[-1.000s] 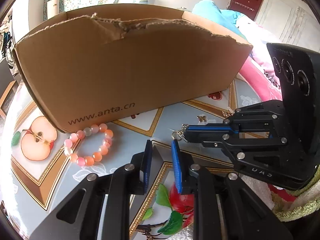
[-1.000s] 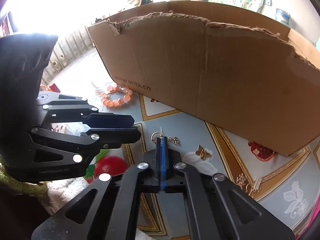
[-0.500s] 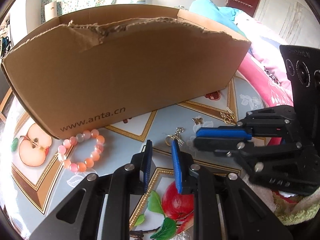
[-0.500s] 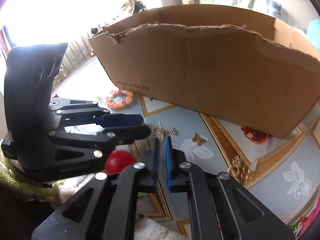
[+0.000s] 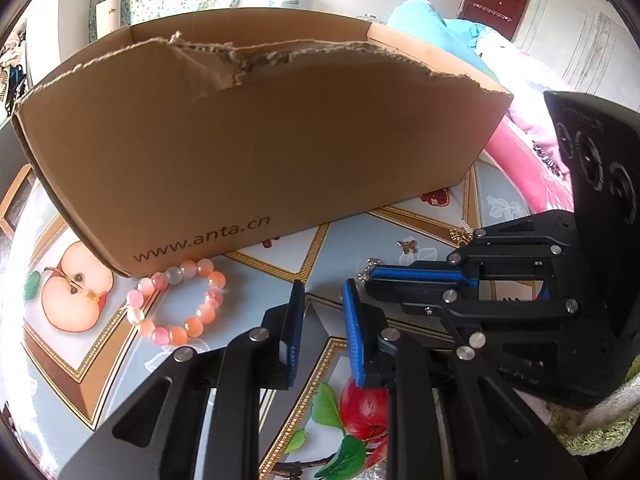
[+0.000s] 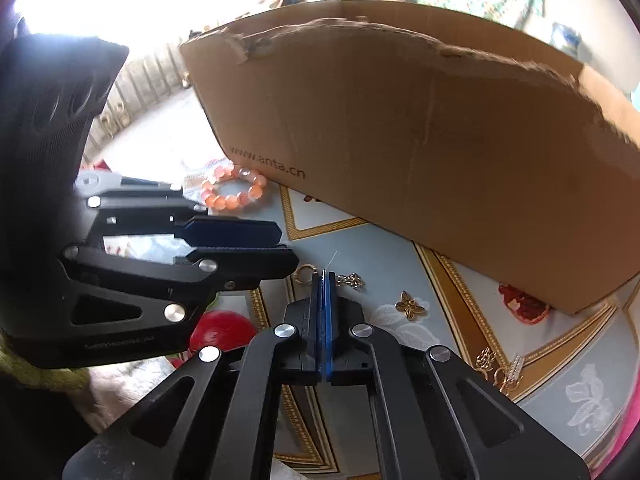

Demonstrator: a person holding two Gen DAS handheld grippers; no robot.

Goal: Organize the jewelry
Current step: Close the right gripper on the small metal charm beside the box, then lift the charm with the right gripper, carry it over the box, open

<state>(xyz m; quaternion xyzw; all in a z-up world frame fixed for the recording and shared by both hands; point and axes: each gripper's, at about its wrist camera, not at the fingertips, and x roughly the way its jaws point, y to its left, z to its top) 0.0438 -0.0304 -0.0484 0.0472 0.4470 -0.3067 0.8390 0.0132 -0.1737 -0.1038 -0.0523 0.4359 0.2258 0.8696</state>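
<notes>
1. Broadly, a desk point(image 5: 352, 248) covered with a pale blue cloth printed with apples and gold borders carries everything.
2. A brown cardboard box with a torn upper edge and "www.anta.cn" printed on its side point(image 5: 280, 140) stands on the desk, behind all the jewelry.
3. The right gripper point(image 6: 324, 276) points down at the desk in front of the box. Its blue-padded fingers have just been closing and are now pressed together at the tips on a small gold ring-and-chain piece point(image 6: 352, 280); the ring shows on one side of the tips and the chain charm on the other.
4. The left gripper point(image 5: 322, 288) hovers just beside the right one. Its fingers stand slightly spread with nothing between them.
5. A round bracelet of pink, orange and white beads point(image 5: 198, 326) lies flat on the desk, just beside the box's near corner below the lettering.
6. A cluster of gold earrings point(image 6: 500, 364) lies on a gold border of the cloth, apart from the box.
7. A tiny gold butterfly-shaped charm point(image 6: 410, 305) lies alone between the pinched piece and the earrings.
</notes>
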